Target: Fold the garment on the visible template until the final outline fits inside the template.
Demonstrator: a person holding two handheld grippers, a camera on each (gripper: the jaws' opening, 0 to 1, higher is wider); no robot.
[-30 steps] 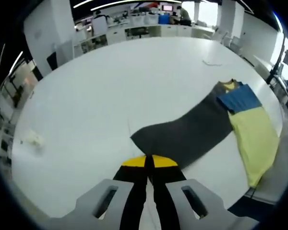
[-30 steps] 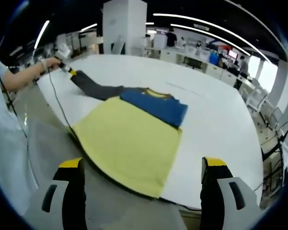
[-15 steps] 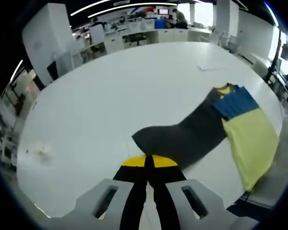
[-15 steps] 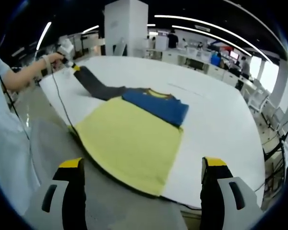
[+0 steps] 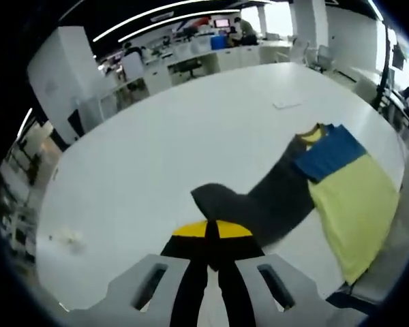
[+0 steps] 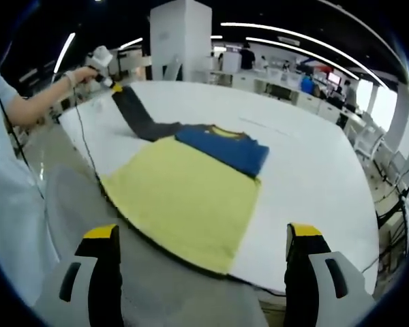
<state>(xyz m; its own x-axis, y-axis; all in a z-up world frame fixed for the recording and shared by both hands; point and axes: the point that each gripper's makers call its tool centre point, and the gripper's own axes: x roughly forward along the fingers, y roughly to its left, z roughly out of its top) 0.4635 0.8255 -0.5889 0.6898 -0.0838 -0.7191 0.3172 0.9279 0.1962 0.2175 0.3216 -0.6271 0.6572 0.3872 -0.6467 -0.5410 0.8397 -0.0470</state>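
While the left gripper [image 5: 211, 235] clenches the dark sleeve [image 5: 259, 204] aloft, the right gripper [image 6: 201, 272] hangs released; garment [image 6: 191, 191] folding at the tabletop [image 5: 163, 136] edge looks barely begun.

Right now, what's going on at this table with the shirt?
A person is folding a garment on a white table with a handheld gripper in each hand. The left gripper is shut on the dark sleeve and holds its cuff lifted off the table, out to the side of the yellow and blue body. The right gripper hangs open at the near edge of the table, touching nothing. The other sleeve already lies folded in, so this is mid-fold, not finished.
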